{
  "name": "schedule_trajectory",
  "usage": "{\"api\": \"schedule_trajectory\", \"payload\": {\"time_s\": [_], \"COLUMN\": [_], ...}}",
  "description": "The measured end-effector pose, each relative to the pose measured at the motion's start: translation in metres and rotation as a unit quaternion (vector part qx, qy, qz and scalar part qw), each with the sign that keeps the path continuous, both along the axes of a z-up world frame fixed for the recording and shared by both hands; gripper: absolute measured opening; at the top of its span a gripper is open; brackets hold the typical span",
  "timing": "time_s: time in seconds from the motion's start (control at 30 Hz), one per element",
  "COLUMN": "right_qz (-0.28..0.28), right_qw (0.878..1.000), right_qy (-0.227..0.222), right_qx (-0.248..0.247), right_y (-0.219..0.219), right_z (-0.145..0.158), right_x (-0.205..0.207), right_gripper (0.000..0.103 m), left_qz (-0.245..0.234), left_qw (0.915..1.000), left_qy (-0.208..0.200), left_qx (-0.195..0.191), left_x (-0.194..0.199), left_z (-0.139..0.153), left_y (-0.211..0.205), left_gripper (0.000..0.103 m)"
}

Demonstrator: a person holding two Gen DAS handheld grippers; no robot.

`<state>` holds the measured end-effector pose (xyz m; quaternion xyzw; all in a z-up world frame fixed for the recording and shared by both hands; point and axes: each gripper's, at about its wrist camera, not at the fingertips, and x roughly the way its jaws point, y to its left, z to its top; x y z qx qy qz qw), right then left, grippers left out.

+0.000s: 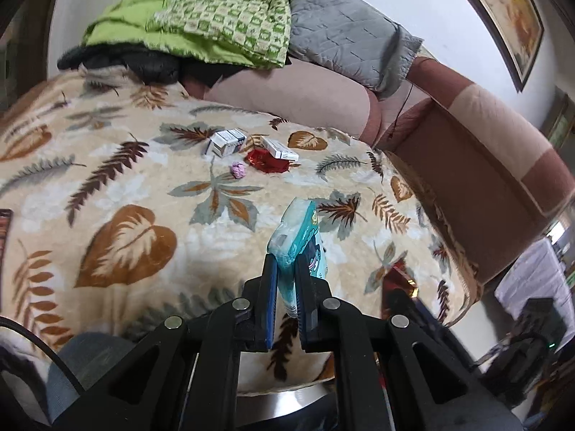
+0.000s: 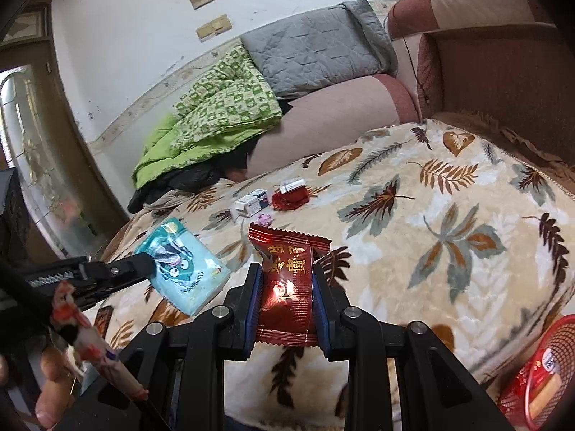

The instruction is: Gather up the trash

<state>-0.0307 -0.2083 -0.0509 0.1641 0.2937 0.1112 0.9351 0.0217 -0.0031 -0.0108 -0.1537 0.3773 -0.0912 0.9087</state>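
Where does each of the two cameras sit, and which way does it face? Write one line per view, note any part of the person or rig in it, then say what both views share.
Left wrist: sits on the left gripper, facing along its fingers over the leaf-print blanket toward the sofa back; its jaws clamp a blue tissue pack.
Right wrist: sits on the right gripper, facing the same way; its jaws clamp a red snack packet; fingers show lower left.
Shared: tissue pack, white boxes, green quilt.
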Motion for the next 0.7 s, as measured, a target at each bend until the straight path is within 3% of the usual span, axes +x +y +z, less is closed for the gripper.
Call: {"api": "schedule_trajectory", "payload": {"time_s": [0.23, 0.7], "right_qz": [0.003, -0.02], "right_qw": [1.0, 0.999], "right_qy": [-0.015, -0.024], "right_qx": [-0.025, -0.029], "right_y": [-0.012, -0.048], "right_z": [0.021, 0.034], "right_x": [-0.042, -0.087], "right_gripper": [0.028, 0.028], "left_qz": [-0.02, -0.085], "left_qw": [0.9991, 0.9943], "left_qy": [-0.013, -0.049], "left_qx": [0.034, 0.043], "left_x": [-0.028, -0.067], "left_z": [0.013, 0.038], "left_y": [-0.022, -0.071], "left_gripper": [0.009, 0.009]}}
